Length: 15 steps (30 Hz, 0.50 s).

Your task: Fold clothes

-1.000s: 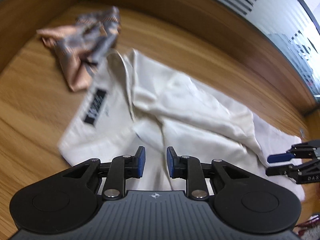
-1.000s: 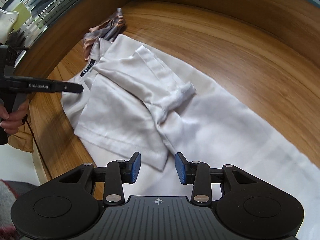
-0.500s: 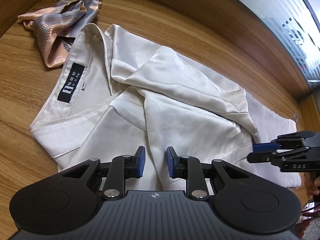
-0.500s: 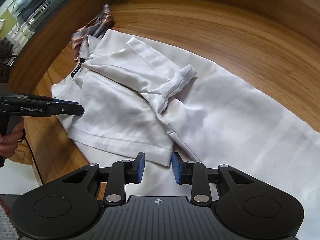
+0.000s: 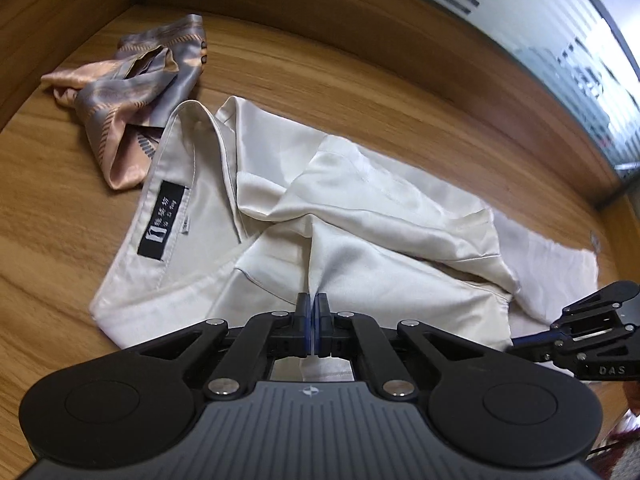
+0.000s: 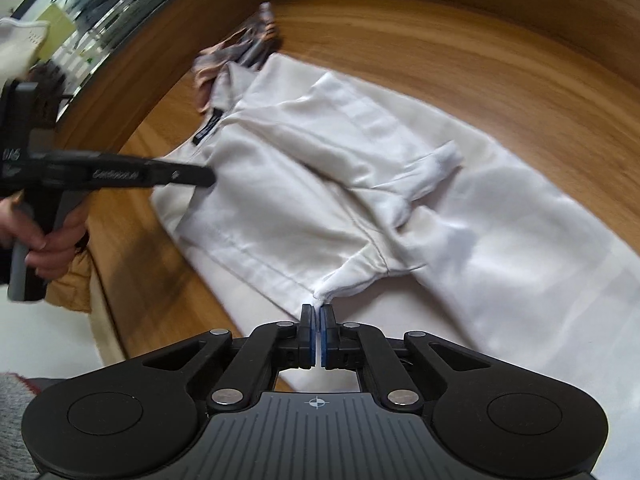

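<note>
A wooden tabletop with a visible grain is filling most of both views. A raised wooden ledge is running along its far side — meeting a second wooden panel at the corner. Behind the ledge, a frosted glass partition with horizontal stripes is showing. In the right wrist view, a tan item is lying below the table's near edge — too blurred to identify.
</note>
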{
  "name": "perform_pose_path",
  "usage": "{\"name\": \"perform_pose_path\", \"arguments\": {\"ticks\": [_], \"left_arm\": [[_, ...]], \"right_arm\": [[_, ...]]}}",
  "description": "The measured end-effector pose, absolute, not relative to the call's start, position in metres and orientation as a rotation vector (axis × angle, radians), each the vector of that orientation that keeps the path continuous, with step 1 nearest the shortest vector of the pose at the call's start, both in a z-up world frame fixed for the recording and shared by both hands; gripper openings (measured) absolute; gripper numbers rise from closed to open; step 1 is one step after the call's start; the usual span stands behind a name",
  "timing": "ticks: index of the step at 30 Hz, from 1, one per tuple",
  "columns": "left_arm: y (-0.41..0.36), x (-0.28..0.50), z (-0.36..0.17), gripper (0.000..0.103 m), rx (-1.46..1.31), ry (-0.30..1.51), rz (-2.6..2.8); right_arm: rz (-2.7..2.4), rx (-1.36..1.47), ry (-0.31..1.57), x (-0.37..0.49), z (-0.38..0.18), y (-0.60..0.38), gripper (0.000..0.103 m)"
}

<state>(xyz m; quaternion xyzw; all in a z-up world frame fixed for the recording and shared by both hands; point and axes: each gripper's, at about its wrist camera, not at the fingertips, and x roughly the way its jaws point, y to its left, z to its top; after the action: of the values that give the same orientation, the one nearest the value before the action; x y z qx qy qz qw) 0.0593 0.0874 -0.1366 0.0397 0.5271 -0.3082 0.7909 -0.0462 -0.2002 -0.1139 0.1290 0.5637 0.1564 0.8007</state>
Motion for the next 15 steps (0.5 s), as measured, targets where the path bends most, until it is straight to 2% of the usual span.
{"name": "perform_pose_path", "arguments": {"ticks": [7, 9, 11, 15], "left_arm": [[0.086, 0.062, -0.140, 0.004, 0.170, 1.132, -0.637], [0.089, 0.061, -0.139, 0.012, 0.166, 1.123, -0.625], [0.095, 0.059, -0.134, 0.027, 0.157, 1.101, -0.605], [0.104, 0.053, -0.122, 0.028, 0.153, 1.065, -0.565]], "right_arm": [[0.308, 0.241, 1.255, -0.049, -0.131, -0.193, 0.006], [0.308, 0.232, 1.255, -0.051, -0.131, -0.194, 0.009], [0.307, 0.224, 1.240, -0.054, -0.127, -0.196, 0.010], [0.282, 0.224, 1.200, -0.063, -0.115, -0.207, 0.018]]}}
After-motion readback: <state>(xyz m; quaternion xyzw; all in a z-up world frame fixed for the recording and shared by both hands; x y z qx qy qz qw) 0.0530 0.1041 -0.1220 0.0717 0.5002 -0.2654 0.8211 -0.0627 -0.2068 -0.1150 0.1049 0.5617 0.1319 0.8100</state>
